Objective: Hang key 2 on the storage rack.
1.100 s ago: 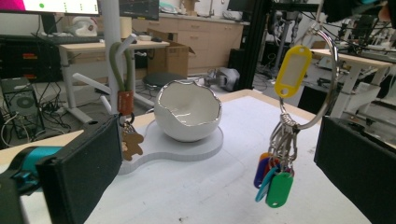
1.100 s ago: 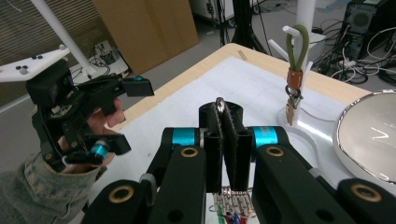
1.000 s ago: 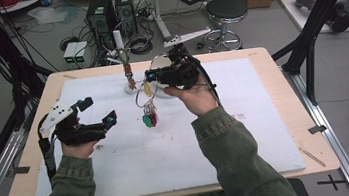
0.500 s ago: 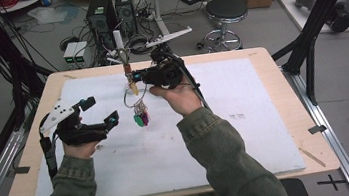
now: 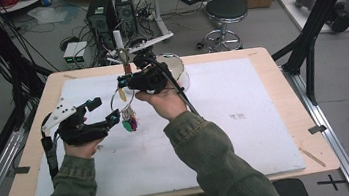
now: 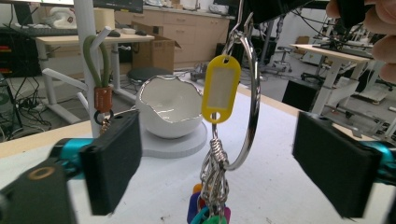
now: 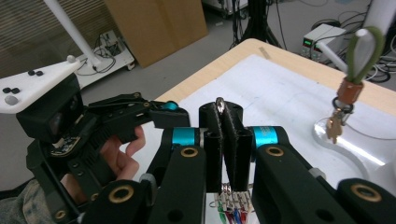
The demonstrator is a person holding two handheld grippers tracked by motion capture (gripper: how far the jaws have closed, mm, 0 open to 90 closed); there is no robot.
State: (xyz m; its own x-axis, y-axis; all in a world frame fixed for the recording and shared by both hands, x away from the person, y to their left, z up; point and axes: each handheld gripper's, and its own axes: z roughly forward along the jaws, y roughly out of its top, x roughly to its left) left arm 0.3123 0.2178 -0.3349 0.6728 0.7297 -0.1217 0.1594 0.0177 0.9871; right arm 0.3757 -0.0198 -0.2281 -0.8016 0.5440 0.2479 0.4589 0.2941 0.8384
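A white mat covers the table (image 5: 265,117). Left hand-held gripper (image 6: 215,163), jaws just closing but not yet touching, should centre on the key ring (image 6: 250,93) hanging between them before gripping. Right hand-held gripper (image 7: 223,135) clamps the ring's top. Beyond the ring, the white bowl (image 6: 170,109) looks empty.

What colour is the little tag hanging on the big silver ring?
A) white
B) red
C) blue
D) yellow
D: in the left gripper view the tag on the silver ring is plainly yellow, hanging above the bunch of coloured keys.
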